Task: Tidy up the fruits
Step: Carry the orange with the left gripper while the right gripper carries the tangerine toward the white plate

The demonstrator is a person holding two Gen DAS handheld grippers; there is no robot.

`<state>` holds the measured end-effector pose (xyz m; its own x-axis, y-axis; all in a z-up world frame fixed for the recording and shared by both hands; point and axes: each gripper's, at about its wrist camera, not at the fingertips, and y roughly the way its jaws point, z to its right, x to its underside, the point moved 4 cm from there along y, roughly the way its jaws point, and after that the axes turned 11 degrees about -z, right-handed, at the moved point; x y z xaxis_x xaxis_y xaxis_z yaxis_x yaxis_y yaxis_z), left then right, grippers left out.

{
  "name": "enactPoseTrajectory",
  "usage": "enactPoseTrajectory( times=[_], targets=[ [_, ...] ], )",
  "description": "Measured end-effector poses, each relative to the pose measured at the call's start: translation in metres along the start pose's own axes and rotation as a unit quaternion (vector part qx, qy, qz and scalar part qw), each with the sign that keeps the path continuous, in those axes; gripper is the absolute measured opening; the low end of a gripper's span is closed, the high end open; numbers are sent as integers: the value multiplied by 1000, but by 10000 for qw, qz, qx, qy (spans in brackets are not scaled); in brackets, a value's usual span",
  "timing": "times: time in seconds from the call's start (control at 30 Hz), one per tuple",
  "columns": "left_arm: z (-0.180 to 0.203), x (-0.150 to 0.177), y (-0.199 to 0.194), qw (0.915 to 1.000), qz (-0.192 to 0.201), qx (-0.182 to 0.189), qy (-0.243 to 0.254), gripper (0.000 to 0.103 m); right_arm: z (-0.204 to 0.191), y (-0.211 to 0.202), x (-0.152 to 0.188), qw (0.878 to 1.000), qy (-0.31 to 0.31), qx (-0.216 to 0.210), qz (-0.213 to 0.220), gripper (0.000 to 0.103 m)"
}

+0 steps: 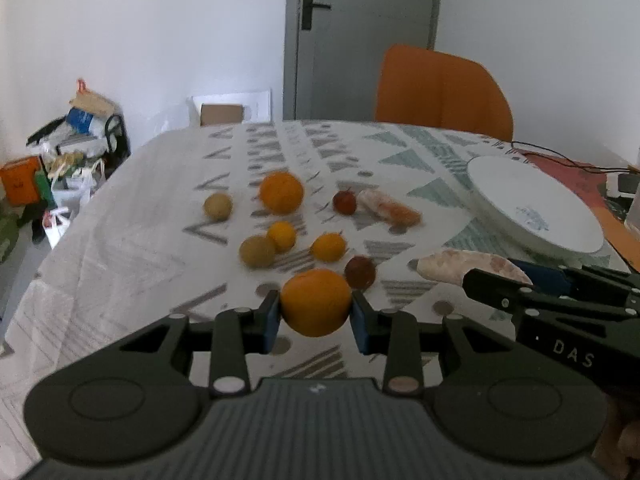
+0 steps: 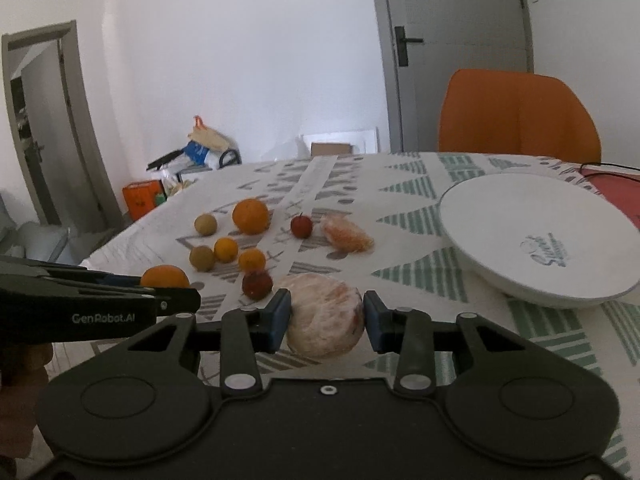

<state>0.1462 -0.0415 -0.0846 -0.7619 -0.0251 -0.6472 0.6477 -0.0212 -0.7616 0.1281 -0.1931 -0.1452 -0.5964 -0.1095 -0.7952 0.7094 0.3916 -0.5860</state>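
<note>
The left gripper (image 1: 315,318) is clamped on an orange (image 1: 315,303) and the right gripper (image 2: 325,322) pinches a peeled citrus piece (image 2: 326,315), both apparently just clear of the table (image 2: 400,200). The round orange could roll out from between the narrow pads, and the soft peeled piece could squash or tear if squeezed harder. The white bowl (image 2: 536,236) sits well off to the right, beyond the loose fruits (image 2: 226,249) ahead.

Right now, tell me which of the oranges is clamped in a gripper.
The big orange nearest the camera, held in the left gripper. The other big orange rests on the tablecloth.
</note>
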Motion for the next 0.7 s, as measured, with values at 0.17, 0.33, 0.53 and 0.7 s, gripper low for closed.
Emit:
enactPoseTrajectory(
  times=[0.17, 0.33, 0.53, 0.7],
  targets=[
    [15, -10, -7, 9998, 145, 3, 123, 35, 18, -18, -6, 9993, 191, 134, 293, 37],
    [33, -19, -11, 9992, 276, 31, 286, 35, 36, -32, -11, 9975, 367, 295, 530, 37],
    [56, -32, -13, 9979, 401, 112, 501, 35, 62, -43, -14, 9941, 581, 525, 749, 37],
    [73, -42, -7, 9966, 473, 198, 651, 35, 80, -46, -14, 9914, 765, 660, 826, 37]
  ],
)
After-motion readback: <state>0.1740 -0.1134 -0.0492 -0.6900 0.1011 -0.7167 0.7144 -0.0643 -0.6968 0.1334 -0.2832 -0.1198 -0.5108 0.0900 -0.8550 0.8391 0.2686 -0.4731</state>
